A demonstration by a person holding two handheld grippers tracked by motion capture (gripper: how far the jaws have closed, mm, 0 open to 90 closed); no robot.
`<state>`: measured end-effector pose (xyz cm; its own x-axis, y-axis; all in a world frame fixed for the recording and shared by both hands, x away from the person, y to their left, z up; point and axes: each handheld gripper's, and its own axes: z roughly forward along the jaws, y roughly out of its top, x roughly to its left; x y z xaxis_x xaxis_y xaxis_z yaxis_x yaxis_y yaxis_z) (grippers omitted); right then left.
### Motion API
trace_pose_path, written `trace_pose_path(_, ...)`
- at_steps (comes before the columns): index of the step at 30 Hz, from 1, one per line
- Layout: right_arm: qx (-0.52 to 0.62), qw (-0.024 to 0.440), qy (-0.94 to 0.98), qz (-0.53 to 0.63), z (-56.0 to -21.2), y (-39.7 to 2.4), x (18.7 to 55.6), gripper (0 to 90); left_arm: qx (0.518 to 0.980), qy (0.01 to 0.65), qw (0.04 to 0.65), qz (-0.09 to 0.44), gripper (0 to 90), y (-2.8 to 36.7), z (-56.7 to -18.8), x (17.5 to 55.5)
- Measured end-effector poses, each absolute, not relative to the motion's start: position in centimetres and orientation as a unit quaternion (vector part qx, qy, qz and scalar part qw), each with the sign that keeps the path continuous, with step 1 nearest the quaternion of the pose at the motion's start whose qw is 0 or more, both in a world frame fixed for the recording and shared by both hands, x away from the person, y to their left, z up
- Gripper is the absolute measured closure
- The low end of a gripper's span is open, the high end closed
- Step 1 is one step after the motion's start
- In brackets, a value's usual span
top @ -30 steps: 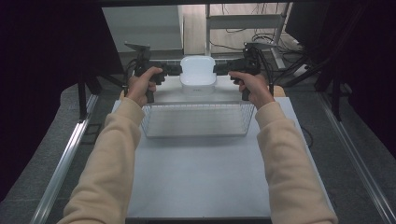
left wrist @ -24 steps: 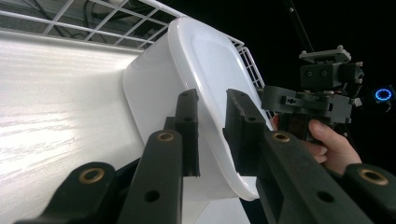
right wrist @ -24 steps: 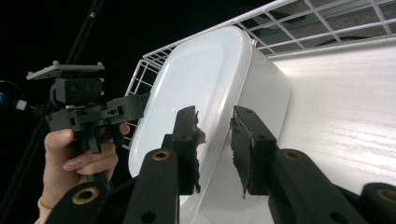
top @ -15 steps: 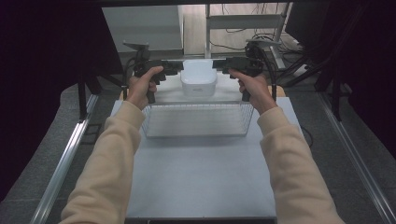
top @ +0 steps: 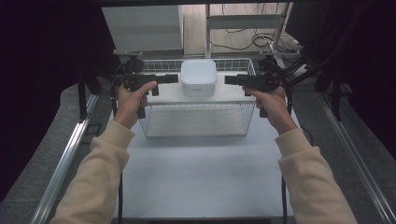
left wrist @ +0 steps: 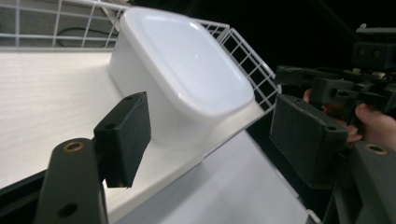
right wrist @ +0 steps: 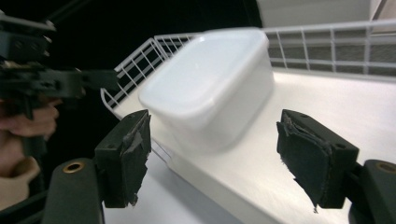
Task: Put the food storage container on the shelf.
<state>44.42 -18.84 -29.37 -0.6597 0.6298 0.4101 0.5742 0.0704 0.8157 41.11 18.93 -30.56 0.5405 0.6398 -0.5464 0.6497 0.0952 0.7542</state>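
While both grippers, L (top: 173, 78) and R (top: 229, 79), gape empty beside the tub (top: 198, 77), they've backed off since, shelf (top: 170, 95) edge clear.

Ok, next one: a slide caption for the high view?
Two open claws, left and right, flank a white lidded container on a shelf atop a wire basket.

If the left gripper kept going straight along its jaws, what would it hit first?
Most likely the white lidded container on the shelf of the wire basket: it sits right ahead of the open left gripper, though the exact gap is unclear.
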Motion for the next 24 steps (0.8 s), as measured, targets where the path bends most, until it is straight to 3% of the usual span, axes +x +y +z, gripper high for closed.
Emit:
trace_pose_path(7,0.396,0.061,0.743,0.535,-30.9,-21.0,41.8,24.5,0.683,0.464,0.564,0.014,28.0,19.9,-31.8,37.5)
trace_pose_path(14,0.373,0.108,0.765,0.515,-34.0,-23.5,36.7,23.2,0.7,0.453,0.55,0.046,26.9,20.7,-34.8,33.1)
trace_pose_path(24,0.384,0.109,0.774,0.492,-39.8,-26.1,31.7,22.9,0.728,0.458,0.506,0.065,25.6,20.3,-41.5,28.7)
